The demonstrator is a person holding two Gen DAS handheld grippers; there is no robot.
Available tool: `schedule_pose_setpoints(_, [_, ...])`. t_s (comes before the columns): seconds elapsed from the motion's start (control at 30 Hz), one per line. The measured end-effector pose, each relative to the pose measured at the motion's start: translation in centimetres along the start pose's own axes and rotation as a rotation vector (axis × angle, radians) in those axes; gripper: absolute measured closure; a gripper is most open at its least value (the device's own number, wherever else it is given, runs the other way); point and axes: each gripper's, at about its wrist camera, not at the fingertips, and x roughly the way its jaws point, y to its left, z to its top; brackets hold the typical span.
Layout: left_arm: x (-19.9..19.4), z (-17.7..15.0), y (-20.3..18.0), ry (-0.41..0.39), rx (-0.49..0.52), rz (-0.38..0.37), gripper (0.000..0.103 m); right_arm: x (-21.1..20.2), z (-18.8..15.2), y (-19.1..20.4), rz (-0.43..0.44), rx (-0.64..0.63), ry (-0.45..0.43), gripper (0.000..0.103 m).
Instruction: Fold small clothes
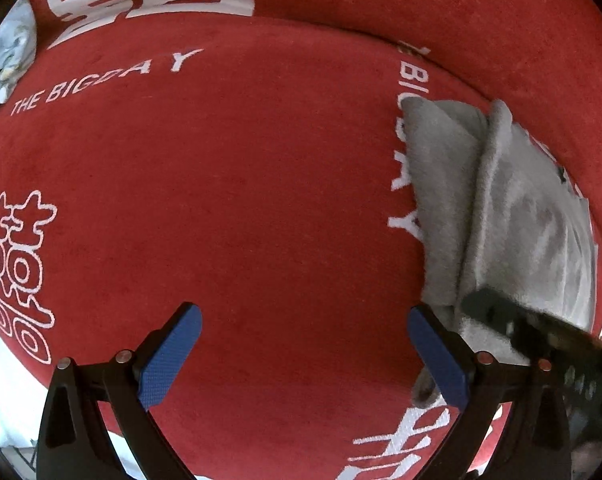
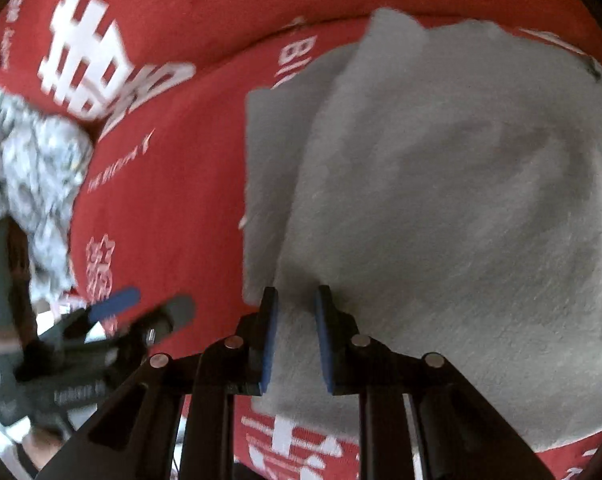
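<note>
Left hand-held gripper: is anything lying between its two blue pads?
No. In the left wrist view the left hand-held gripper is open over bare red blanket; the grey garment lies beside its right pad.

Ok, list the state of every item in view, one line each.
Grey garment: partly folded, lying on the red blanket.
Right gripper: shut on the grey garment's near edge.
Left gripper: open, nothing between its pads, over bare blanket.
Patterned cloth: crumpled in a heap at the blanket's edge, unfolded.
Red blanket: spread flat, with white lettering.
</note>
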Motion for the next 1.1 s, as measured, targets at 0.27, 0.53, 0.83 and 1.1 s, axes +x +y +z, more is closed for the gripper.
schedule_pose_setpoints(0.27, [0.0, 0.7, 0.2, 0.005, -0.009, -0.012, 0.000, -2.3, -3.2, -1.0, 0.022, 0.049, 0.033, 0.074])
schedule_pose_setpoints(0.53, [-0.1, 1.3, -0.3, 0.019, 0.017, -0.014, 0.000, -4.1, -6.0, -6.3, 0.143, 0.299, -0.010, 0.057])
schedule_pose_setpoints(0.83, [0.9, 2.1, -1.3, 0.042, 0.040, -0.028, 0.000, -4.9, -9.2, -8.7, 0.213, 0.409, -0.050, 0.045])
schedule_pose_setpoints(1.1, [1.6, 2.2, -2.6, 0.066, 0.002, -0.114, 0.000, -3.5, -12.0, -10.7, 0.323, 0.530, -0.040, 0.045])
